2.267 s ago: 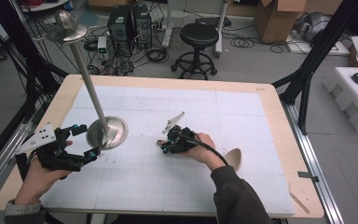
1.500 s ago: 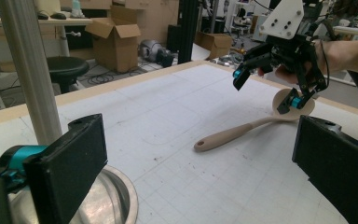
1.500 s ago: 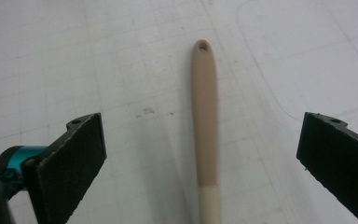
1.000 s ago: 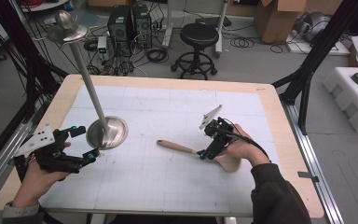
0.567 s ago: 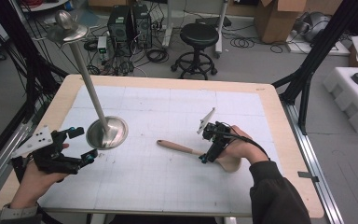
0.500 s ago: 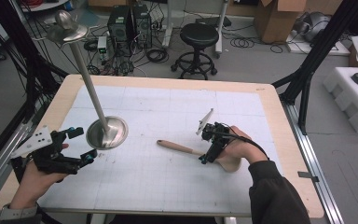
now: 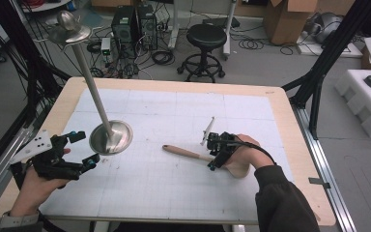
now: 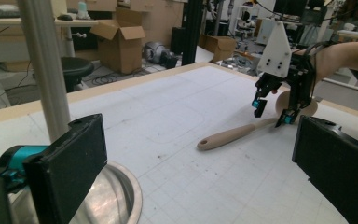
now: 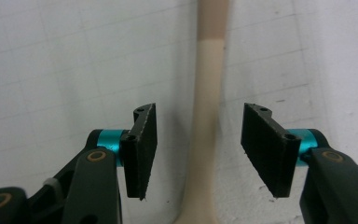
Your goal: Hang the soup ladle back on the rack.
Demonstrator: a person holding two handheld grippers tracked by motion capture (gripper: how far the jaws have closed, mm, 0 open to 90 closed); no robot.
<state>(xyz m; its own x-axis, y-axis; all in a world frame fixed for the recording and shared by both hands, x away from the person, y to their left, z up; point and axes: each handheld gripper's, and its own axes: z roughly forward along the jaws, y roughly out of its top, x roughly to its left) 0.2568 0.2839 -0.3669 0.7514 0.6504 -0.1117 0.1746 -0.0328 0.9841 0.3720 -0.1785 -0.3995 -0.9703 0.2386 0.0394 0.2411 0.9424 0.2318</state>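
Right tongs [image 9: 196, 154], jaws wide, straddle the wooden spoon [image 9: 207, 116] lying on the worktop [image 7: 174, 193], ungripped. Left tongs [image 7: 79, 150], also wide, wait beside the metal stand [image 7: 110, 137].

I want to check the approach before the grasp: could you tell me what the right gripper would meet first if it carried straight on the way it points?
Most likely the wooden spoon: its handle lies between the open jaws of the right gripper.

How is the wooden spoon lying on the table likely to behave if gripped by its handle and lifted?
The wooden spoon looks rigid, so it should lift without bending. Its slim, rounded handle may twist between flat pads. The wider bowl end probably weighs it down, so it may tip.
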